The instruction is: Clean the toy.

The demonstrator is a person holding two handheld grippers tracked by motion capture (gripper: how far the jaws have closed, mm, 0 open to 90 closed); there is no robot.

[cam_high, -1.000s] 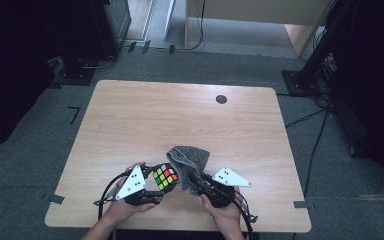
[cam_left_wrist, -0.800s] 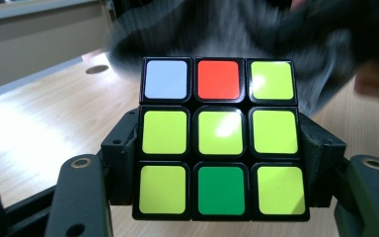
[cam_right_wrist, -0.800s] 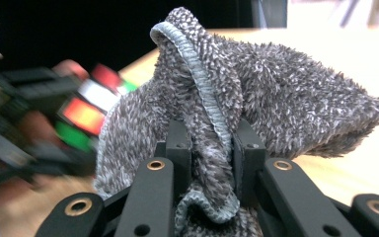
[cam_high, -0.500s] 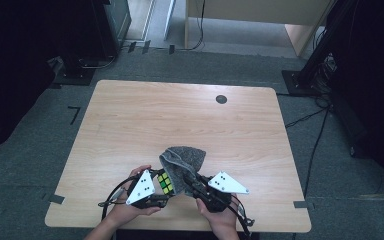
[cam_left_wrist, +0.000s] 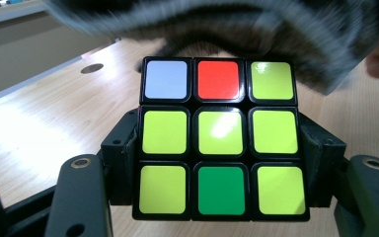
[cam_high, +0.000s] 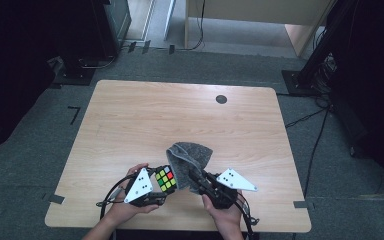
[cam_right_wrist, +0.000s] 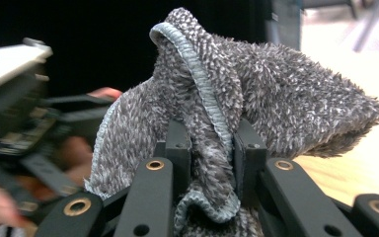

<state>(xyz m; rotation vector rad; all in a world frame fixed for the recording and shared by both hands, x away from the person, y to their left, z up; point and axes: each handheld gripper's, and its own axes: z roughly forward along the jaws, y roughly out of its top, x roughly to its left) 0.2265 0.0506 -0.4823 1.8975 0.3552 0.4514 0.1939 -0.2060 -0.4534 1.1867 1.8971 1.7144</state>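
A cube [cam_left_wrist: 220, 138] with mostly yellow stickers, plus one white, one red and one green on the facing side, is pinched between the left claw [cam_high: 156, 186] jaws above the counter's [cam_high: 180, 117] near edge. A shaggy grey cloth [cam_right_wrist: 256, 98] with a pale hem is clamped in the right claw [cam_high: 194, 177] and draped against the cube. The counter is light wood with a dark round hole; grey carpet is seen around it.
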